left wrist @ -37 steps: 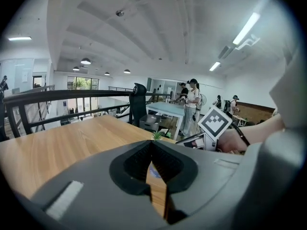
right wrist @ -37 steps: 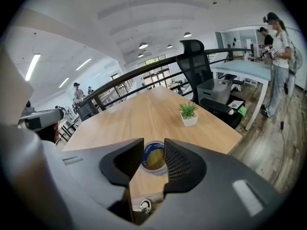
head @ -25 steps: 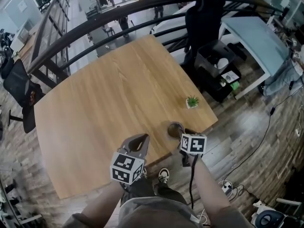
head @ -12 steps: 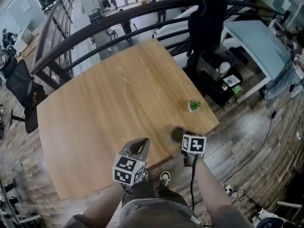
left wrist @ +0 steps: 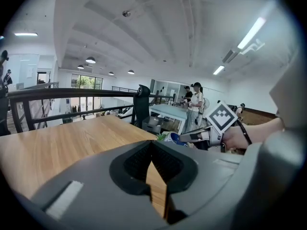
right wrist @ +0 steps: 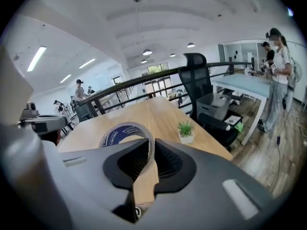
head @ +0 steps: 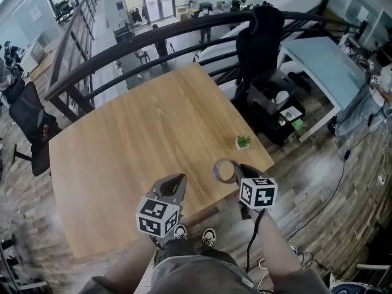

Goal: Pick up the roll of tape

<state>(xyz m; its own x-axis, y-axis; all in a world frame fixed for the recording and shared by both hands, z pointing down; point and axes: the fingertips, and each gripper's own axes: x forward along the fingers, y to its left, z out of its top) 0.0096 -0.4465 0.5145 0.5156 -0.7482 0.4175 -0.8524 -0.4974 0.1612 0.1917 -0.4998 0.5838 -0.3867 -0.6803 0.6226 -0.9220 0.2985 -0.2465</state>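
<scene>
The right gripper [head: 236, 171] holds the roll of tape [head: 225, 171] near the bench's [head: 122, 139] front right edge. In the right gripper view its fingers [right wrist: 168, 161] are clamped on the wall of the roll of tape [right wrist: 125, 134], one finger inside the hole and one outside. The roll stands tilted on edge, its blue printed inner face towards the camera and pale wood showing through the hole. From the head view the roll seems to sit just above the wood, though I cannot be sure that it is clear of the surface. A small potted plant [head: 243, 141] in a white pot stands on the bench just beyond the roll, apart from it, close to the right edge.

The left gripper [head: 176, 181] hangs over the bench's front edge, well to the left of the roll. In the left gripper view its fingers [left wrist: 136, 164] are pressed together with nothing between them, and only a sliver of wood shows below where they meet. That view also catches the right gripper [left wrist: 192, 137] across the bench, with its marker cube [left wrist: 223, 117] and the person's hand behind it.

Beyond the bench's far edge runs a dark curved railing [head: 153, 35], and a black office chair [head: 260, 38] stands at the far right corner.
</scene>
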